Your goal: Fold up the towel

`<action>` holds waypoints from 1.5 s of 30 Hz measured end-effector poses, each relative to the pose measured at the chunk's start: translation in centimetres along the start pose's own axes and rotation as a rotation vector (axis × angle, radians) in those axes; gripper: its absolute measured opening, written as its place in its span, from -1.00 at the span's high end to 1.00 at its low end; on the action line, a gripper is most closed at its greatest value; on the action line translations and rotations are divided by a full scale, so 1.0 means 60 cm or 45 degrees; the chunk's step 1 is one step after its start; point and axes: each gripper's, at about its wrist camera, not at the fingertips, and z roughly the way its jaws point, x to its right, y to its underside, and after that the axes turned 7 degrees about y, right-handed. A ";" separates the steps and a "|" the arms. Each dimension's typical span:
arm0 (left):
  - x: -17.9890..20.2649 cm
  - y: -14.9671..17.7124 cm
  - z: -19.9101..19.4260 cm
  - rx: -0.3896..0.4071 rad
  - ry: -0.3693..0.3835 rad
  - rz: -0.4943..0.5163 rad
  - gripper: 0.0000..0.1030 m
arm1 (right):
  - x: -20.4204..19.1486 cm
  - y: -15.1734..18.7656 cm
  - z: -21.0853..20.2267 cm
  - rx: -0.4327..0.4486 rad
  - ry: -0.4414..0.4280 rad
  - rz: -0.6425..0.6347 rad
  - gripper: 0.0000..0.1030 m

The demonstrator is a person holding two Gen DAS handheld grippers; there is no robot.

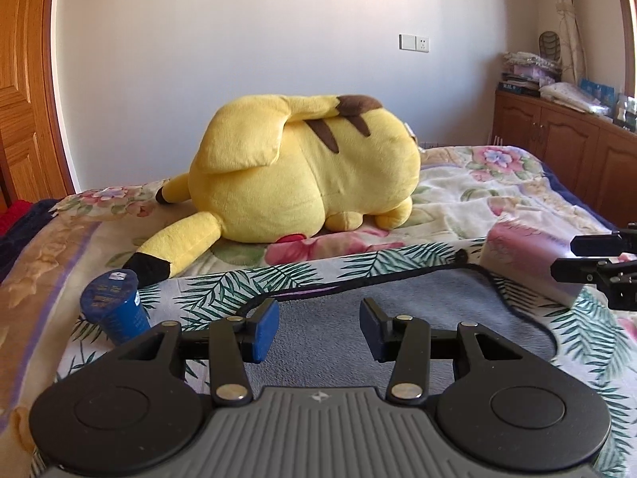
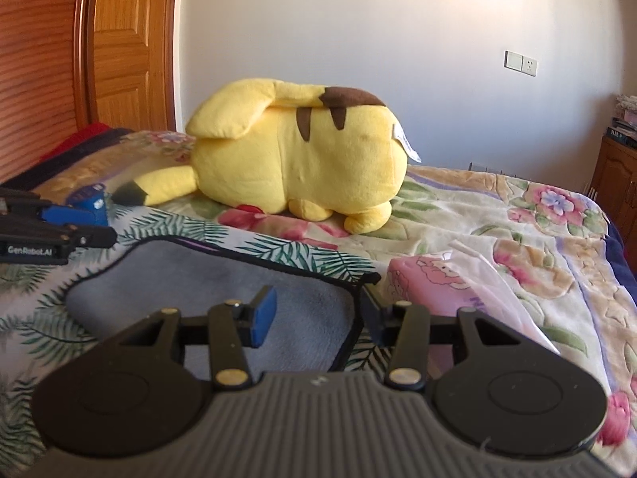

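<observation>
A grey towel (image 1: pixel 398 310) with a dark border lies flat on a palm-leaf cloth on the bed; it also shows in the right wrist view (image 2: pixel 207 279). My left gripper (image 1: pixel 318 328) is open and empty, low over the towel's near left part. My right gripper (image 2: pixel 318 318) is open and empty over the towel's right edge, with the border between its fingers. The right gripper shows at the right edge of the left wrist view (image 1: pixel 597 259), and the left gripper at the left edge of the right wrist view (image 2: pixel 79 227).
A big yellow plush toy (image 1: pixel 302 171) lies on the floral blanket (image 1: pixel 477 187) behind the towel. A blue cup (image 1: pixel 113 306) stands left of the towel. A pink packet (image 2: pixel 430 283) lies right of it. Wooden cabinets (image 1: pixel 557 139) stand at the far right.
</observation>
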 end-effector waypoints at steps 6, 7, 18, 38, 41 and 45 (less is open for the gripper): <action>0.022 -0.013 -0.054 0.008 0.004 0.026 0.51 | -0.002 -0.006 -0.058 0.021 0.003 0.003 0.07; 0.025 -0.014 -0.063 0.012 0.003 0.024 0.51 | -0.002 -0.007 -0.067 0.022 0.004 0.004 0.07; 0.052 -0.021 -0.154 0.039 0.011 0.017 0.51 | -0.009 -0.018 -0.154 0.064 0.017 0.026 0.07; 0.105 -0.003 -0.269 0.108 0.028 0.051 -0.69 | -0.012 -0.012 -0.241 0.118 0.099 0.079 -1.00; 0.110 -0.001 -0.282 0.105 0.028 0.052 -0.69 | -0.010 -0.012 -0.254 0.122 0.105 0.088 -1.00; 0.120 0.000 -0.304 0.112 0.021 0.049 -0.69 | -0.007 -0.013 -0.274 0.131 0.111 0.103 -1.00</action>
